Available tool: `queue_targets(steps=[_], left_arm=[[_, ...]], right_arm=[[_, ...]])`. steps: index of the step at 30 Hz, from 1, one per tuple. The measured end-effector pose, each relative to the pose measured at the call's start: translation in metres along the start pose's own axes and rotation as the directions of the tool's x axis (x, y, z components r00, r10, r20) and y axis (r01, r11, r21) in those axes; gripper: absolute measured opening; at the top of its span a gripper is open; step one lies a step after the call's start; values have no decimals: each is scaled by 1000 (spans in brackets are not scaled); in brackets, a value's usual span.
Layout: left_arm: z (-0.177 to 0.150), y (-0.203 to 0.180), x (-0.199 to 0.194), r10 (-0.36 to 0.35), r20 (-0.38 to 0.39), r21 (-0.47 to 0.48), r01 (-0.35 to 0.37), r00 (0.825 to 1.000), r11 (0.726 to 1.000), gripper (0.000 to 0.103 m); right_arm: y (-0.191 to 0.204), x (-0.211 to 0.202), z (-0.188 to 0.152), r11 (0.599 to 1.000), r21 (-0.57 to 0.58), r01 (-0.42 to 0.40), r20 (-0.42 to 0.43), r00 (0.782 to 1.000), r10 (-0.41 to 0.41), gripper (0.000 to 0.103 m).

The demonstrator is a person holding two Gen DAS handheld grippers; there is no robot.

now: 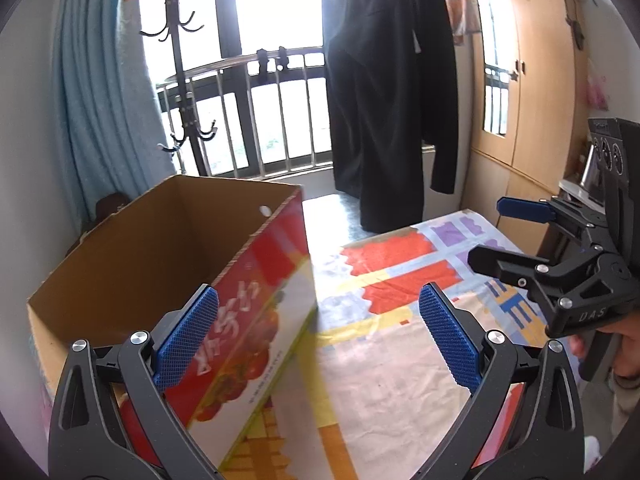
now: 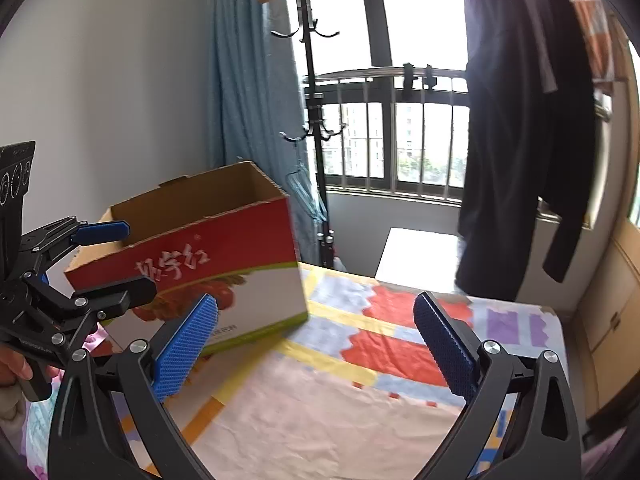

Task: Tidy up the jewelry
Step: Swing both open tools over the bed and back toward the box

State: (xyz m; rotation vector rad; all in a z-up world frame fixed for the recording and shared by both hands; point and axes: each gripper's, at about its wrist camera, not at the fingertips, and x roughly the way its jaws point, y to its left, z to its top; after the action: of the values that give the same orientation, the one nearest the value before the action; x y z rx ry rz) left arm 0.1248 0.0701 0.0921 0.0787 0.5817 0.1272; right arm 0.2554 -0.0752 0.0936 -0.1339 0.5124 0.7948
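Open cardboard box (image 1: 168, 264) at 9–10 o'clock in the left wrist view, sitting on a bed (image 1: 384, 360) covered by a sheet with red, yellow, purple and pink blocks. Box outside is red and white with a fruit print and white lettering; top flaps are gone or folded, and the brown inside walls show. What shows of the inside from the left wrist holds nothing; the floor of the box is mostly hidden by the near wall. From the right wrist the same box (image 2: 224, 264) is at 10 o'clock and only its inner far wall shows, contents cannot be told. No jewelry shows in either view.

Left gripper (image 1: 318, 340) spread wide, blue pads apart, nothing between them; its left pad sits in front of the box's near wall, contact unclear. Right gripper (image 2: 316, 344) also spread wide, holding nothing, over the bed sheet just right of the box.

In the left wrist view the right gripper shows at 3 o'clock, held by a hand (image 1: 624, 344), jaws apart.

Background: coat rack (image 2: 310, 92) at 12 o'clock, blue curtain (image 2: 248, 100), dark coat (image 2: 516, 128) hanging at 1–2 o'clock, balcony railing (image 2: 400, 128), wooden wardrobe (image 1: 532, 80).
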Motion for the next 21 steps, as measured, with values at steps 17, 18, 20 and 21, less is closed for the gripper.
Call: queue_targets(steps=[17,18,20,21], left_arm=[[-17,-52,38,-49,-23,-45,48,999,998,97],[-17,-48,34,-39,-16,-53,38,999,998,97],[-17,-39,28,-16,-9,-61,16,1000,998,97],[-16,-34,25,-6,-7,-66,6,1000,998,97]], right_arm=[[-48,-2,-36,998,53,32,-48,998,-29,97],[-43,0,-34,999,43,26,-45,999,-24,97],[-31,5,-26,1000,24,6,-36,999,-6,97],[-25,7,-22,1000,17,-4,-31,1000,4,97]])
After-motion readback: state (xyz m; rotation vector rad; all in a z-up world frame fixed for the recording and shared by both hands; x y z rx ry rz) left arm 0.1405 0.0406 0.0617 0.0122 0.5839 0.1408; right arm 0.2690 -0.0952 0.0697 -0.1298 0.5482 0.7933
